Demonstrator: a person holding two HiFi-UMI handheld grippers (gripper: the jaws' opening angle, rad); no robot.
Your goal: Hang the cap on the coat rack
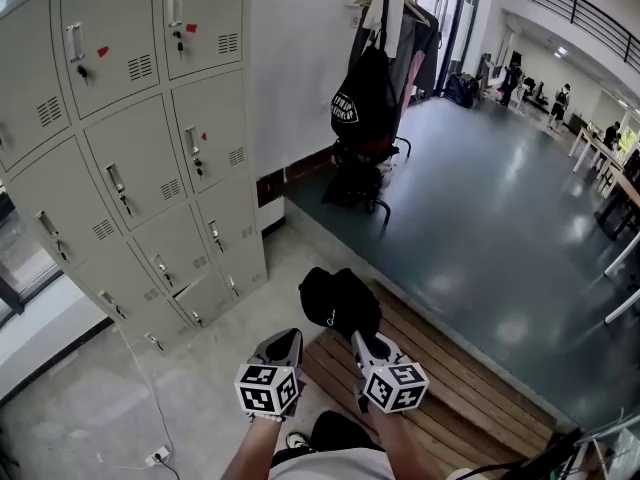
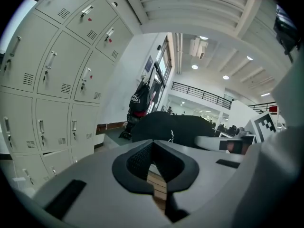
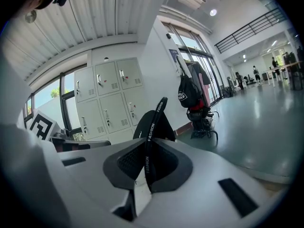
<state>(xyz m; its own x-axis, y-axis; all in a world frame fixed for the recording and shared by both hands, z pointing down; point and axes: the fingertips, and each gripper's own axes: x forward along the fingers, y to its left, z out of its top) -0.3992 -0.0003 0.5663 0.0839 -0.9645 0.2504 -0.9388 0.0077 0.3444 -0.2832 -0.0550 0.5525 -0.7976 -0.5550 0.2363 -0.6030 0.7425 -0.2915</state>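
Right gripper view: right gripper (image 3: 147, 161) jaws pinched shut on the cap (image 3: 164, 126) by its rear strap (image 3: 148, 144), lifted for carrying to the coat rack (image 1: 383, 204), well apart; left gripper (image 2: 153, 148) jaws closed, empty.

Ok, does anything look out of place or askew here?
One low locker door seems to stand ajar, tilted against its neighbours. Otherwise nothing odd: the right gripper is shut on the cap by its strap, and the coat rack ahead is already laden with clothes and a bag.
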